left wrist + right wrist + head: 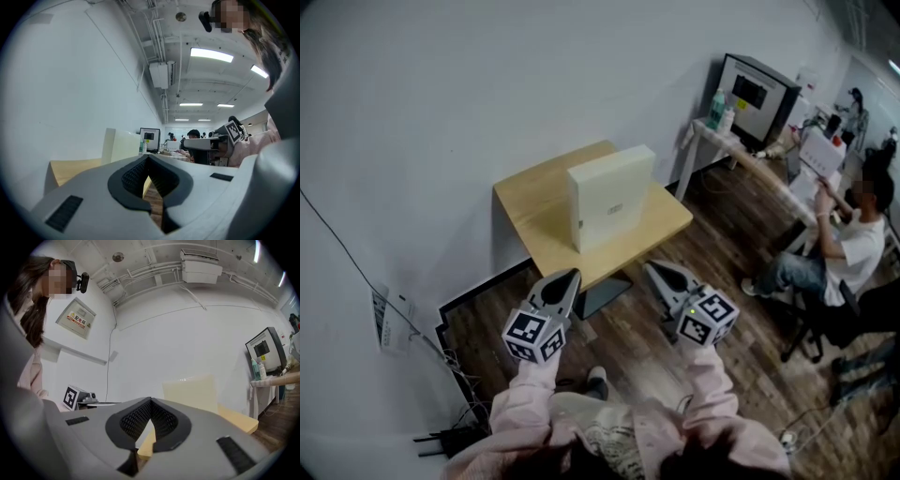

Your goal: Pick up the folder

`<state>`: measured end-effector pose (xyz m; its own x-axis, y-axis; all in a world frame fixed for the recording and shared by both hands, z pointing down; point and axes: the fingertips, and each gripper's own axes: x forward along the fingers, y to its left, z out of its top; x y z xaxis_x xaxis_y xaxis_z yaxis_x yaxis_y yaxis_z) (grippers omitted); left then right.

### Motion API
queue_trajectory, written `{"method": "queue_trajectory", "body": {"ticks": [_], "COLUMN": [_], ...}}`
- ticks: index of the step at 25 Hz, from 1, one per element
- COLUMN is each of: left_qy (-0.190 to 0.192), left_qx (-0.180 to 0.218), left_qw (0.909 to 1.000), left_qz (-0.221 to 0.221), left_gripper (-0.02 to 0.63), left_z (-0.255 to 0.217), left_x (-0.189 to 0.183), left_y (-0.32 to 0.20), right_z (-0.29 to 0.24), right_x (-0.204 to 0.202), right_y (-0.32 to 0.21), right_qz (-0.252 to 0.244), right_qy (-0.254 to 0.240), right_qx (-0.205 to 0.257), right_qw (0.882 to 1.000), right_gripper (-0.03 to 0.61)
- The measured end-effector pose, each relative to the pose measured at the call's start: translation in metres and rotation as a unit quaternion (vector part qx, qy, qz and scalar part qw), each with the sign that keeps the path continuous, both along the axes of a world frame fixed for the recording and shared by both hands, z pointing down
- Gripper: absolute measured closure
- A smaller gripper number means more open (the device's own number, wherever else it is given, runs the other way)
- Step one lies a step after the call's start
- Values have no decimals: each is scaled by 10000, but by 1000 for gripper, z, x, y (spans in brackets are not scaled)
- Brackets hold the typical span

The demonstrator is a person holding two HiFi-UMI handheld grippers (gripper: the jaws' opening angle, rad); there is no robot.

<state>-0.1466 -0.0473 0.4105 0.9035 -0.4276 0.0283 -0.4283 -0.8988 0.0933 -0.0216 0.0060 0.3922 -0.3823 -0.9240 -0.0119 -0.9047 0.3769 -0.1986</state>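
A cream box-shaped folder (611, 195) stands upright on a small wooden table (536, 202) against the white wall. It shows past the jaws in the left gripper view as the folder (123, 145) and in the right gripper view as the folder (191, 393). My left gripper (574, 275) is shut and empty, short of the table's front edge, left of the folder. My right gripper (651, 266) is shut and empty too, near the table's front right. Both point level toward the table.
A white wall (441, 112) backs the table. A long desk (741, 150) with a monitor (756, 94) and bottles runs at the right. A seated person (844, 244) is on the far right. Cables and a power strip (441, 436) lie on the wooden floor at the left.
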Motion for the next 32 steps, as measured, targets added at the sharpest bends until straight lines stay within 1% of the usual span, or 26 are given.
{"method": "queue_trajectory", "body": {"ticks": [8, 11, 15, 18, 26, 32], "left_qy": [-92, -129, -224, -344, -575, -670], "left_qx": [-80, -124, -323, -315, -378, -486], "left_qw": [9996, 9995, 9985, 9981, 9975, 9962], "left_qz": [249, 270, 383, 393, 176, -256], "left_gripper": [615, 615, 615, 615, 615, 615], "left_z": [14, 19, 29, 36, 50, 62], "left_x": [32, 37, 43, 48, 66, 84], "left_y": [-37, -52, -65, -72, -90, -102], "right_z": [11, 12, 17, 25, 39, 49], "right_x": [19, 25, 32, 37, 68, 88], "right_y": [-43, -58, -76, -85, -112, -140], "right_qz": [38, 73, 170, 200, 87, -406], "right_qy": [0, 1, -107, -174, -255, -145], "right_qx": [-143, -148, -165, -226, -351, -481], "right_qw": [9999, 9999, 9997, 9994, 9990, 9979], "right_gripper": [584, 584, 584, 584, 584, 584]}}
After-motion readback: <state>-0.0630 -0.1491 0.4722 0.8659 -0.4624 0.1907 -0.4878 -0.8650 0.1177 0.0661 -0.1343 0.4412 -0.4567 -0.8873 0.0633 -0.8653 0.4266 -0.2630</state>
